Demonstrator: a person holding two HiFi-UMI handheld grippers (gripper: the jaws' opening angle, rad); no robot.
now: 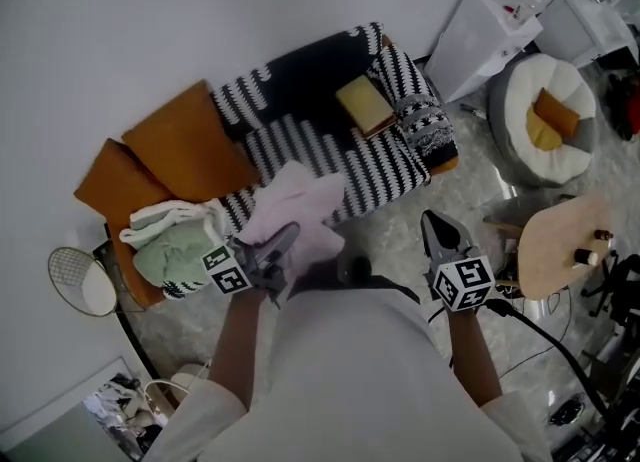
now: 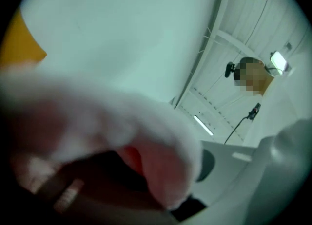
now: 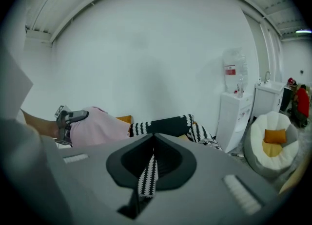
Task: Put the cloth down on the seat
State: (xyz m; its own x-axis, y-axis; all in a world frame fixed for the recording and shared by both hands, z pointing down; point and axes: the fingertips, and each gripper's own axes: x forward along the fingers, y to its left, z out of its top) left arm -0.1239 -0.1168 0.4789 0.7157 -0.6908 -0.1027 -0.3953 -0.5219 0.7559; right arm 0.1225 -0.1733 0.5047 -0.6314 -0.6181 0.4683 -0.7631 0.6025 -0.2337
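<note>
**A:** Right, where's the cloth?

**B:** The pink cloth (image 1: 300, 212) is bunched at the front edge of the sofa seat (image 1: 370, 165), clamped in the left gripper (image 1: 288, 235). In the left gripper view the fabric (image 2: 97, 121) smothers the lens and the jaws are buried in it. I can't tell if the far end is touching the striped cover yet.

**A:** Other tool?

**B:** The right gripper (image 1: 430, 218) is at 4 o'clock of the cloth, over the floor. Its jaws are together with nothing in them, and only a sliver of stripes shows through the slit.

**A:** Neighbours?

**B:** The green-and-white bundle (image 1: 180, 245) is at 9 o'clock, just beside the cloth. The orange cushions (image 1: 185, 145) are at 10 and the yellow pad (image 1: 365, 105) is at 1, well apart. The beanbag (image 1: 545, 110) and round table (image 1: 565, 245) are off around 3.

**A:** Risks?

**B:** My read:
- It's being held at the seat's lip, so releasing there could let most of the cloth slide to the floor.
- Fuzzy fabric could snag on the pads and lift again when the gripper pulls away.
- Drifting toward 9 would land it on the bundle, not the bare seat.
- The left camera is blinded, so placement has to go by the head view.

**A:** Any text?

**B:** Nothing readable. There are only square markers on the gripper cubes, and a red label on the water bottle (image 3: 234, 70) that's too small to read.
</note>
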